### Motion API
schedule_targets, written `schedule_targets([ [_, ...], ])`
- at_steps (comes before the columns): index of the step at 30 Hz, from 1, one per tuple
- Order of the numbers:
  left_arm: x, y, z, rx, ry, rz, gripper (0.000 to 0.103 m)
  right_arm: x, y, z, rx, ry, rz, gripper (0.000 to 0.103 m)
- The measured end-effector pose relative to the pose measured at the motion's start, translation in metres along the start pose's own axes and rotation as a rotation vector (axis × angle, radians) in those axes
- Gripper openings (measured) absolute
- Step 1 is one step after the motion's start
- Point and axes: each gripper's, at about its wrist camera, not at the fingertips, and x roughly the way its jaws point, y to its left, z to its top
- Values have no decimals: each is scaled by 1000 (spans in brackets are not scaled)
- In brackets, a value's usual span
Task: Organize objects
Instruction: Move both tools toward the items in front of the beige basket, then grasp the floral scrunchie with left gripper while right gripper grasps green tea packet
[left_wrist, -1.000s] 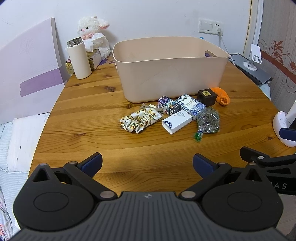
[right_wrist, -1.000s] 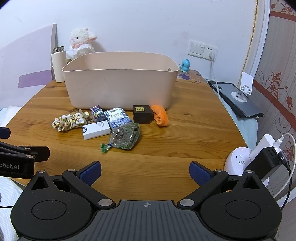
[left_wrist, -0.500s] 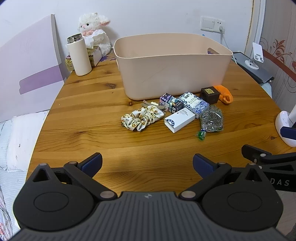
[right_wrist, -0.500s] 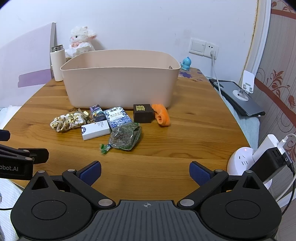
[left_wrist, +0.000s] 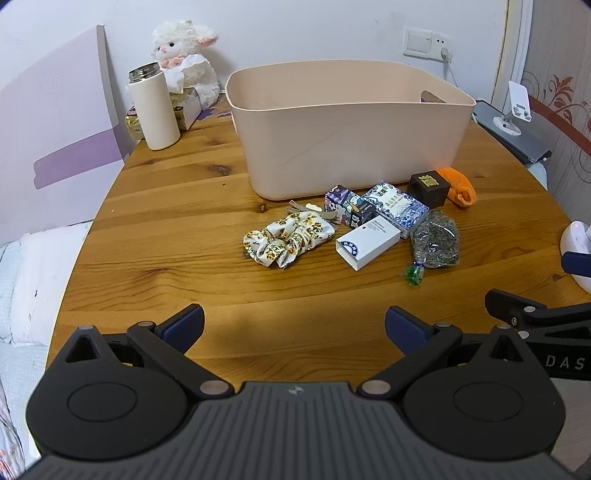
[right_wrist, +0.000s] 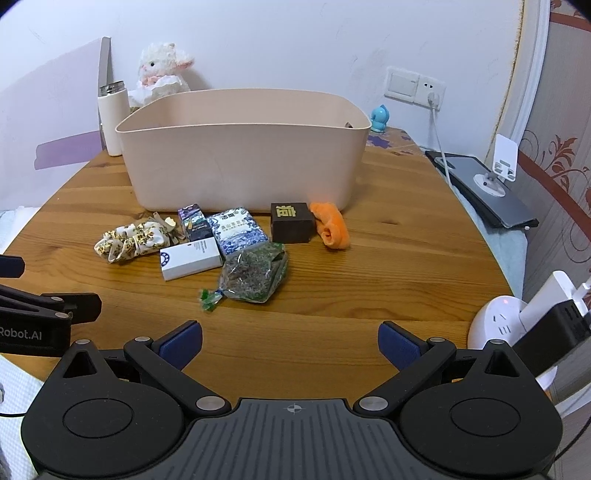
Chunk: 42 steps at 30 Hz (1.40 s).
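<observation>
The beige bin (left_wrist: 351, 125) is standing on the wooden table (left_wrist: 166, 236). Lying before it are a white box (right_wrist: 190, 258) and a dark cube (right_wrist: 291, 221) with gold characters. Both grippers, left (left_wrist: 294, 325) and right (right_wrist: 290, 341), are hovering released; "Robot.AI" is showing on the left.

Even, soft indoor light; both views sharp, fisheye bending at the edges, faint shadows on the table (left_wrist: 177, 236).
</observation>
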Motion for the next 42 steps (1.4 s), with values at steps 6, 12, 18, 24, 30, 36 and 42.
schedule_targets([
  [6, 10, 6, 5, -13, 7, 1, 103, 9, 2, 5, 5, -5, 24, 103],
  [12, 26, 12, 14, -4, 8, 18, 103, 28, 3, 9, 23, 8, 34, 103],
  [18, 44, 19, 27, 15, -12, 42, 103, 42, 4, 14, 11, 2, 31, 103],
  [24, 70, 27, 41, 25, -4, 37, 103, 58, 4, 22, 9, -4, 44, 103],
  [30, 95, 36, 49, 29, -8, 45, 103, 76, 7, 28, 2, 2, 62, 98],
  [36, 118, 41, 53, 36, 11, -20, 103, 94, 8, 32, 11, 22, 85, 85],
  [42, 124, 42, 54, 29, 2, -103, 82, 99, 11, 33, -3, 11, 87, 60],
])
